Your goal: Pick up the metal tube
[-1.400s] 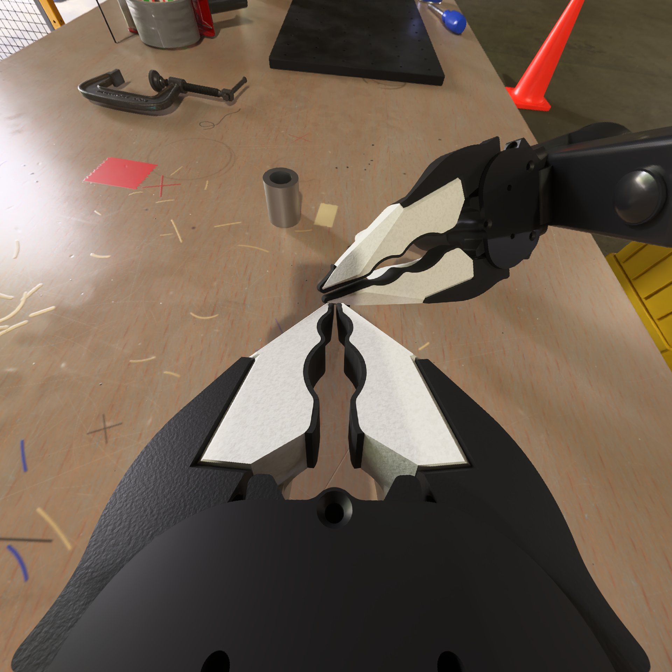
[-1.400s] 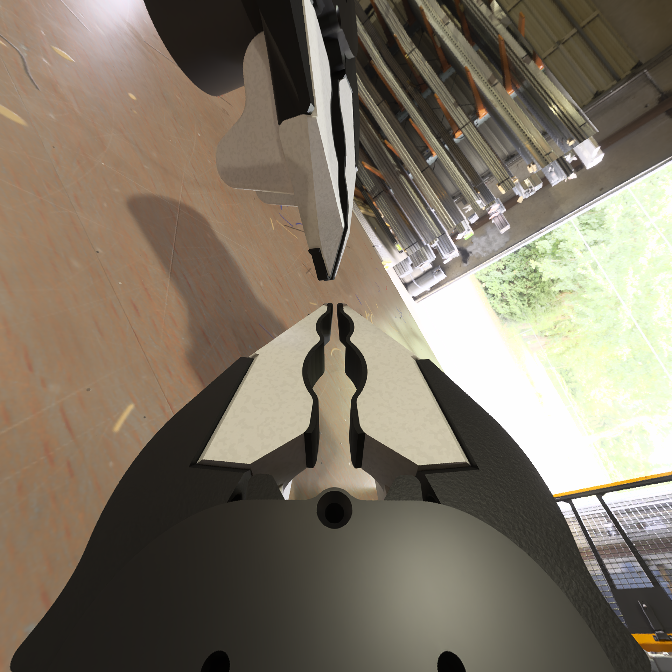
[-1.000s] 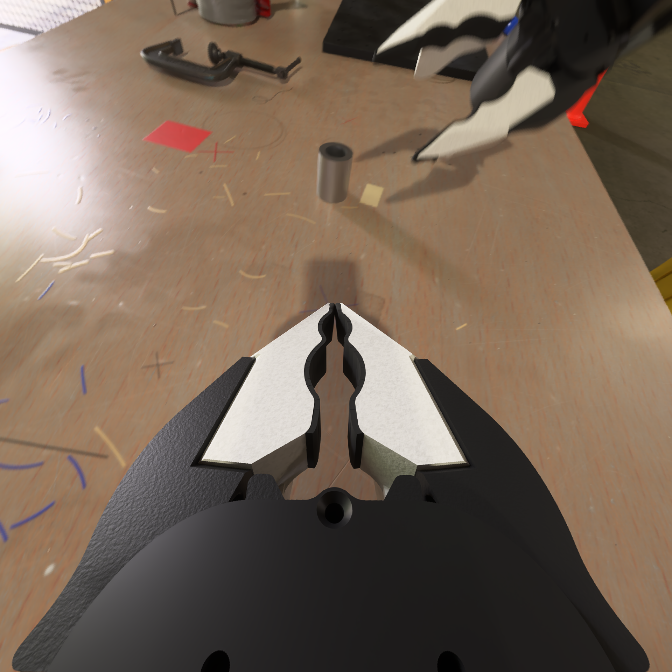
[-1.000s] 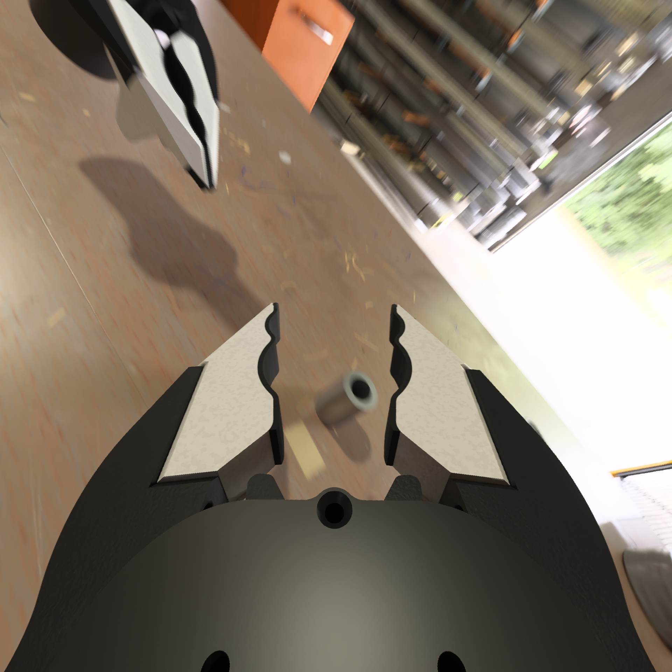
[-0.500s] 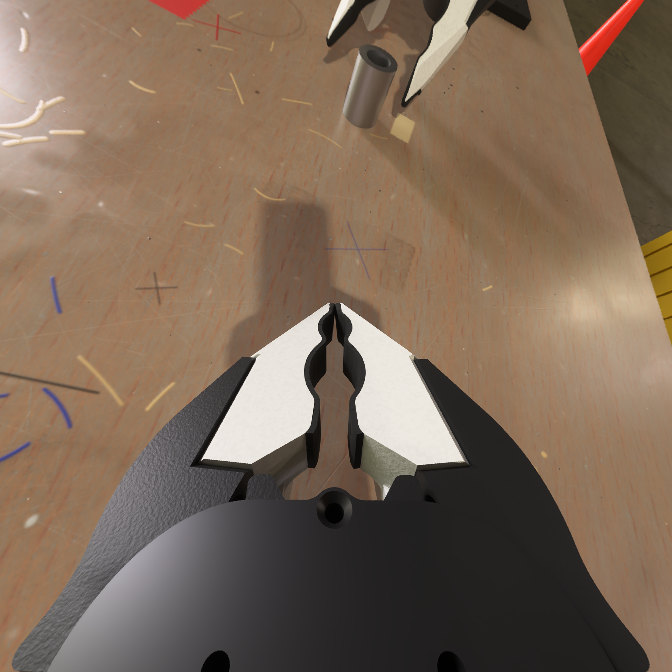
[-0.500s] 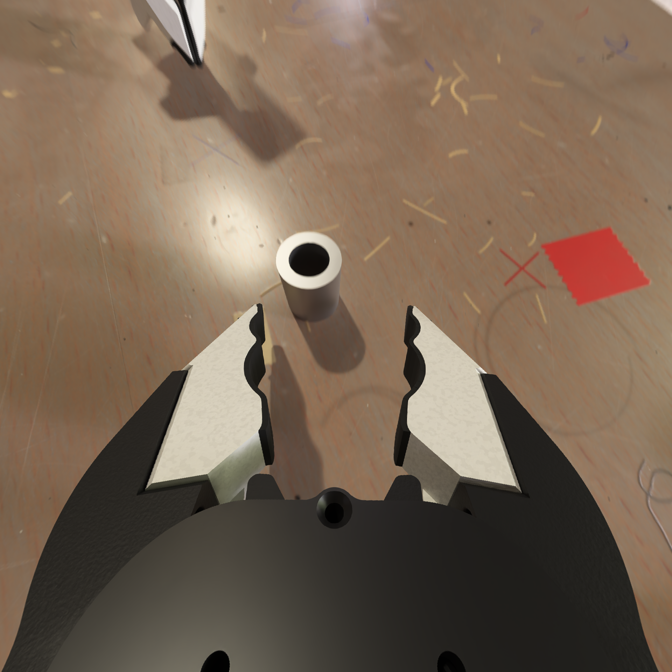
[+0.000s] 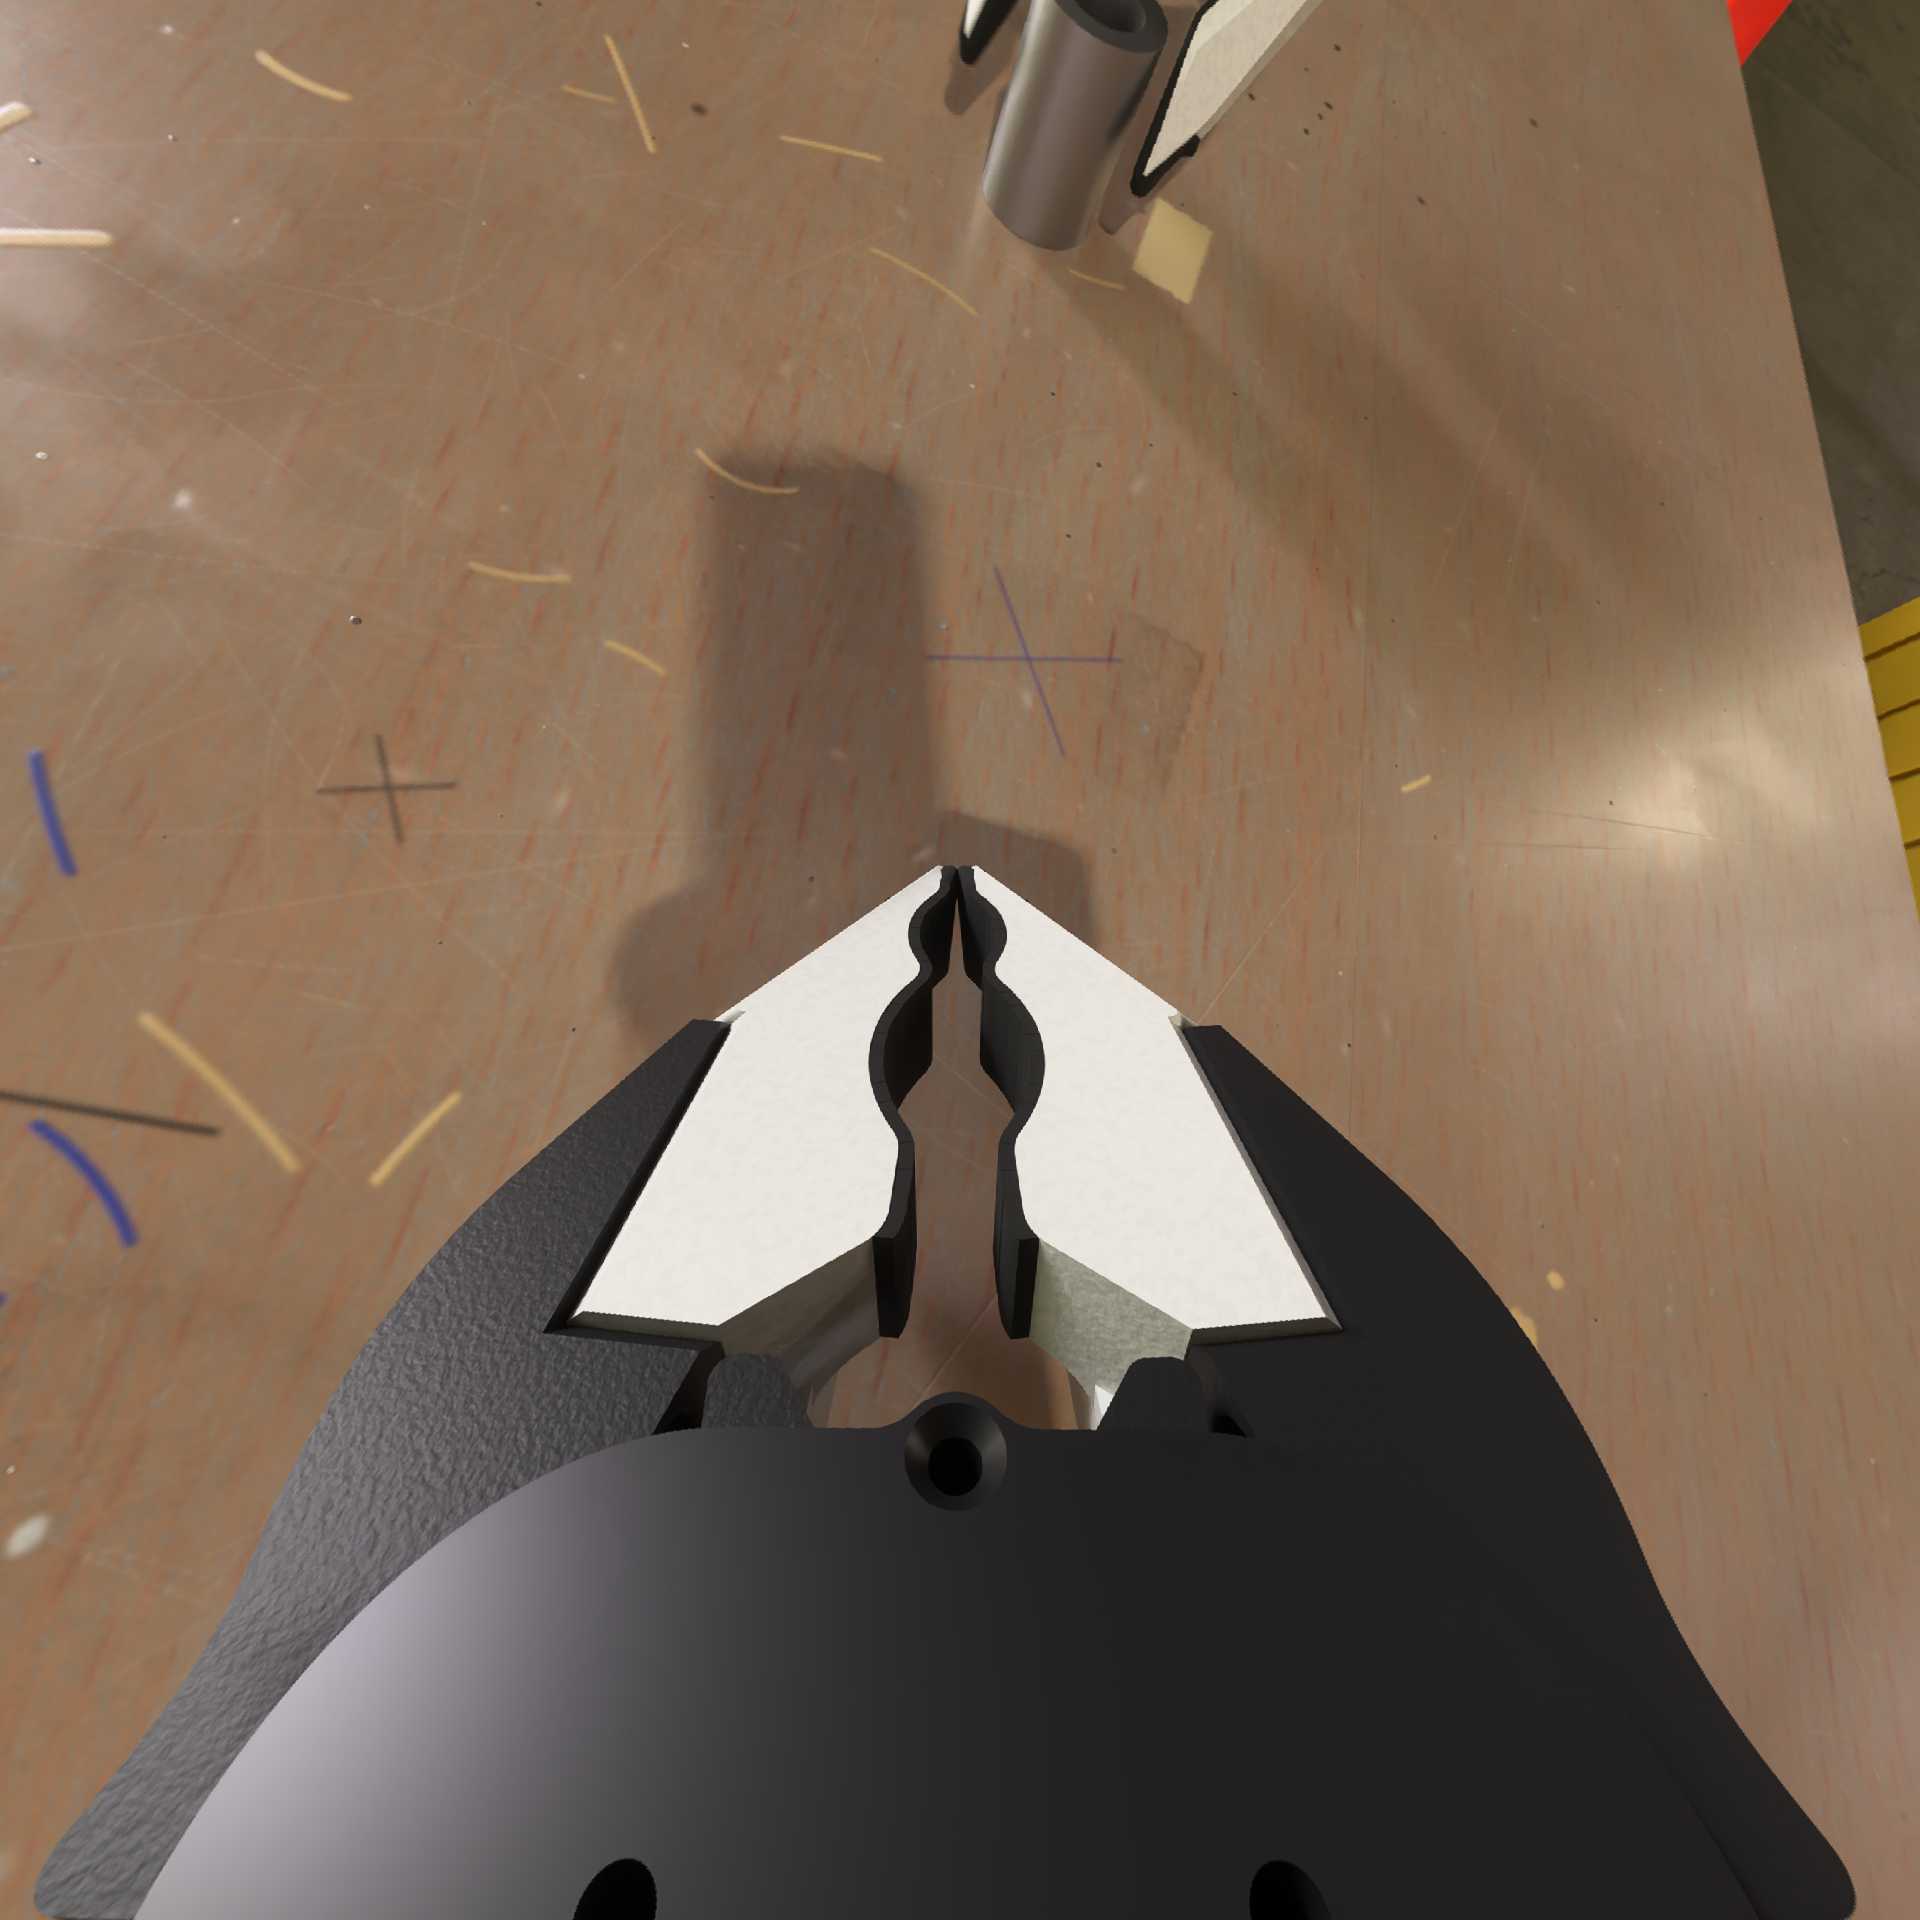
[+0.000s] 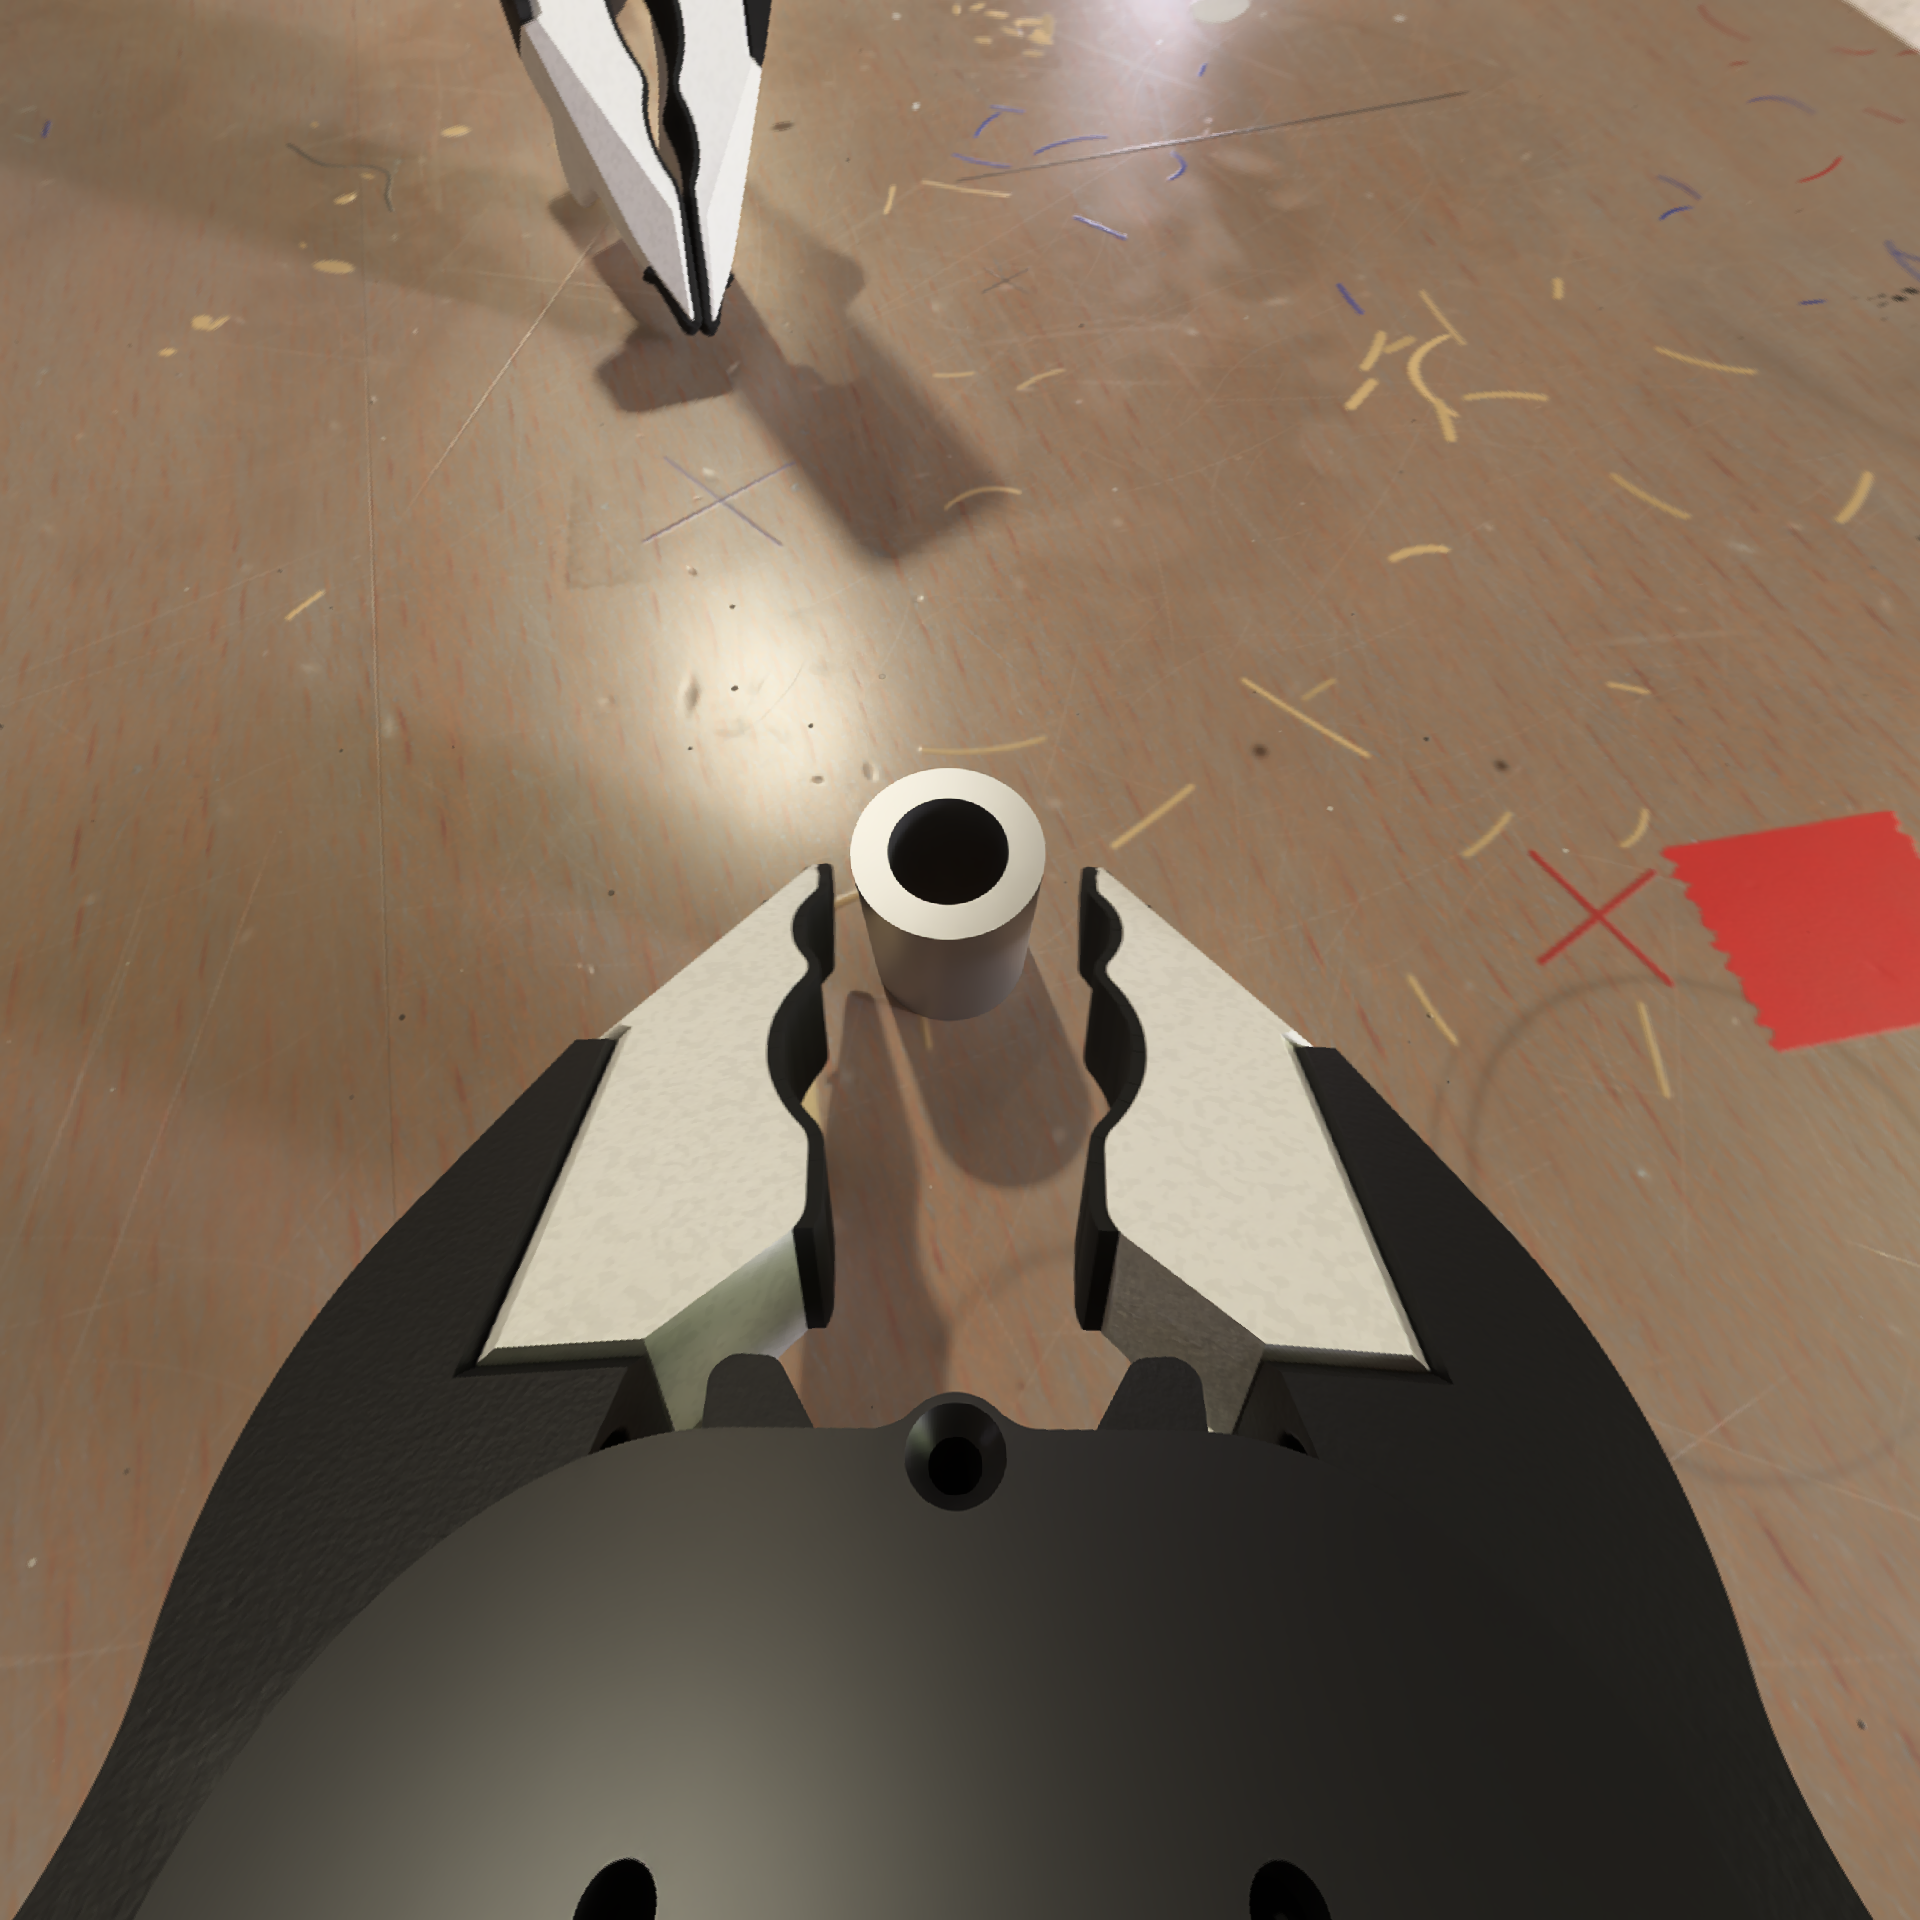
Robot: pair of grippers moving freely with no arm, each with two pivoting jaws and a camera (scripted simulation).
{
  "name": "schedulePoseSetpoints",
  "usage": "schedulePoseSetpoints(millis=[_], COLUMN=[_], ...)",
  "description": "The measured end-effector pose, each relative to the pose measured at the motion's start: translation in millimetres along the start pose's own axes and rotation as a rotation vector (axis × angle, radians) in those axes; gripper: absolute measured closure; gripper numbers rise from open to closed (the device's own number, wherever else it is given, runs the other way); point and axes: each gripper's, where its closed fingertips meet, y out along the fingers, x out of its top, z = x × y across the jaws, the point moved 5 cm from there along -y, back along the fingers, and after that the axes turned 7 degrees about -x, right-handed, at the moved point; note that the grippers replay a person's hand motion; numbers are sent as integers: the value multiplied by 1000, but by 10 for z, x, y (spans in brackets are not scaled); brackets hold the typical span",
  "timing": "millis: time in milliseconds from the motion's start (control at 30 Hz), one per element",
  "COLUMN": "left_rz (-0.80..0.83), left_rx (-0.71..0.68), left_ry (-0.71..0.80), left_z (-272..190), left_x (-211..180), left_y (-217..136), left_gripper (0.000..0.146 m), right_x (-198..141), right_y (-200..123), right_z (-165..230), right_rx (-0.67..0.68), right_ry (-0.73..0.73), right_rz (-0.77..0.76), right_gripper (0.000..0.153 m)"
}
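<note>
Metal tube [image 8: 948, 914] is standing upright on the table [image 8: 312, 831], open end up. Right hand-held gripper [image 8: 954, 883] is sitting released, its fingertips [image 8: 800, 904] flanking the tube on both sides without visible contact; tube lying at 12 o'clock, just at the tips. Left hand-held gripper [image 7: 954, 873] is hanging clenched on nothing, tube [image 7: 1070, 135] well apart at its 12 o'clock. Red tape patch [image 8: 1808, 925] is lying at 3 o'clock of the tube.

Right gripper [image 8: 956, 883] jaws apart, angled down; left gripper [image 7: 956, 873] jaws closed.
</note>
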Motion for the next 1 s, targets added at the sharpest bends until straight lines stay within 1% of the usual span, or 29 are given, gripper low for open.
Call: schedulePoseSetpoints(millis=[33, 200, 400, 500, 733, 900, 1000], left_rz=[-1, 5, 8, 8, 7, 7, 8], left_rx=[4, 11, 16, 14, 8, -2, -7], left_ry=[1, 15, 28, 27, 19, 11, 10], left_z=[1, -8, -18, -18, -14, -12, -13], left_x=[0, -2, -3, -3, -3, -4, -4], left_y=[0, 6, 10, 11, 11, 13, 14], left_gripper=[146, 146, 146, 146, 146, 146, 146], right_x=[-1, 3, 10, 7, 21, -51, -56], right_y=[7, 12, 6, -14, -100, -90, -94], right_z=[6, 11, -5, -42, -110, -143, -171], right_rx=[9, 23, 27, -3, -28, -20, -29], right_ry=[-3, 16, 66, 62, 90, 158, 180], right_rz=[7, 7, 2, -7, -69, -3, -6], right_gripper=[111, 118, 118, 118, 118, 118, 118])
